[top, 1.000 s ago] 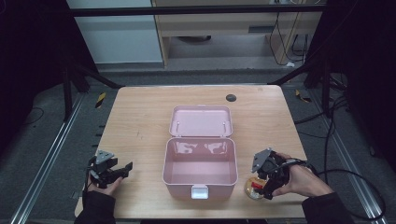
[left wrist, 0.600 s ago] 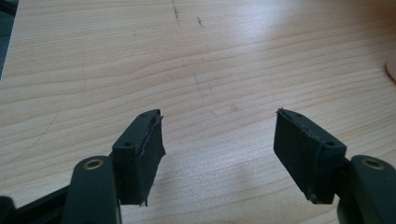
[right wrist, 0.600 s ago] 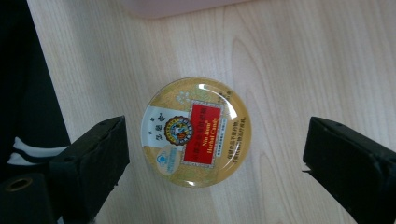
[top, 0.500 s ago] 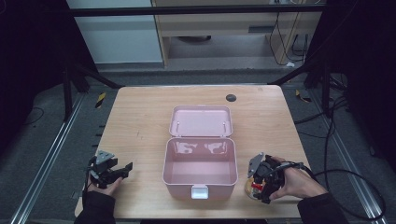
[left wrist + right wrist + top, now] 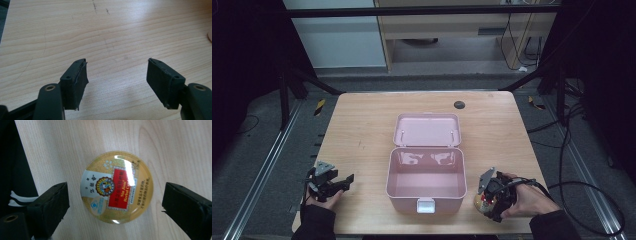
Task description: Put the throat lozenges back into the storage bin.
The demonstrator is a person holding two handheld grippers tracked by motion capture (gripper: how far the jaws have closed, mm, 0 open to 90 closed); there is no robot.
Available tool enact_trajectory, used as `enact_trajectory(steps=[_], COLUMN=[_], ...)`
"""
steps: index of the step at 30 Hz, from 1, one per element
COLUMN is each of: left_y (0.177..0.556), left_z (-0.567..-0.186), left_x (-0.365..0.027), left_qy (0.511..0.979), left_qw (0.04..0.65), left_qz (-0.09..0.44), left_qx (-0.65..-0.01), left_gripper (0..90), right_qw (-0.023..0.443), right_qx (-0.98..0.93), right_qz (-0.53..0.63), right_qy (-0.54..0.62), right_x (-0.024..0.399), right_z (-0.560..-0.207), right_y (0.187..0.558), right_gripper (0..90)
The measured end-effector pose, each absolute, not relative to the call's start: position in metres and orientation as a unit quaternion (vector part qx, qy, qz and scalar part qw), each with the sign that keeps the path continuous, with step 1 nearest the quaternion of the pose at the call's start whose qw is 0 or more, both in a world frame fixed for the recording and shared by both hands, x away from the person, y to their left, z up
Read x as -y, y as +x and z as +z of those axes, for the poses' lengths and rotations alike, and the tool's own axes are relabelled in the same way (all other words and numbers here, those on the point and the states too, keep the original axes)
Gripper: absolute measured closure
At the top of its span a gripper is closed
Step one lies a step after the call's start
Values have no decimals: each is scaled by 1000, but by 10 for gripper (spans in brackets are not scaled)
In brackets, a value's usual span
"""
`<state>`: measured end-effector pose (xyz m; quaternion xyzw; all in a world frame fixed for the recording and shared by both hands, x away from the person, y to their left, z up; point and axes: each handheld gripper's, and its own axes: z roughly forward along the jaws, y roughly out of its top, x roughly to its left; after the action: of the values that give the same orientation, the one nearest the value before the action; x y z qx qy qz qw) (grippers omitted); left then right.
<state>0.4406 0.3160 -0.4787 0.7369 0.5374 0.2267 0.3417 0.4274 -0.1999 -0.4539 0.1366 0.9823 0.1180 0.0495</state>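
A round gold tin (image 5: 116, 187) with a red label lies flat on the wooden table, right of the pink box (image 5: 427, 191); in the high view the tin (image 5: 480, 201) peeks out beside the gripper. My right gripper (image 5: 116, 201) points down over it, jaws open, one pad on each side with a gap to the tin's rim. In the high view that right gripper (image 5: 493, 196) sits at the table's front right. My left gripper (image 5: 343, 182) rests open at the front left, and its own view shows the left gripper (image 5: 117, 75) over bare wood with nothing between its pads.
The pink box stands open in the middle front, its lid (image 5: 427, 130) laid back and its inside bare. A small dark disc (image 5: 459, 104) lies near the far edge. The table's front edge (image 5: 412, 232) runs close behind both hands.
My right gripper has come down and shifted slightly left onto the tin, which now lies between its jaws. The left gripper and the box have stayed put.
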Motion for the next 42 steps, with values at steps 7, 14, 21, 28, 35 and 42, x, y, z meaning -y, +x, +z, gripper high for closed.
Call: enact_trajectory(steps=[7,14,21,28,35,42], left_y=[441,441,441,441,441,441], left_z=[-479,-479,-479,-479,-479,-479], left_x=[-316,-316,-316,-316,-316,-316], left_qy=[736,737,737,736,736,736], left_qw=[343,341,341,342,342,343], left_qz=[227,226,227,227,227,227], left_qx=[-538,-537,-537,-538,-538,-538], left_gripper=[322,322,322,322,322,322], right_qw=[47,44,46,43,40,39], right_qx=[-984,-986,-987,-987,-985,-984], right_qz=[111,101,101,102,101,106], right_qy=[130,124,120,120,132,139], right_x=[194,190,189,189,190,195], right_z=[-460,-465,-469,-469,-467,-456], right_y=[429,432,434,435,435,434], right_gripper=[101,133,194,204,208,208])
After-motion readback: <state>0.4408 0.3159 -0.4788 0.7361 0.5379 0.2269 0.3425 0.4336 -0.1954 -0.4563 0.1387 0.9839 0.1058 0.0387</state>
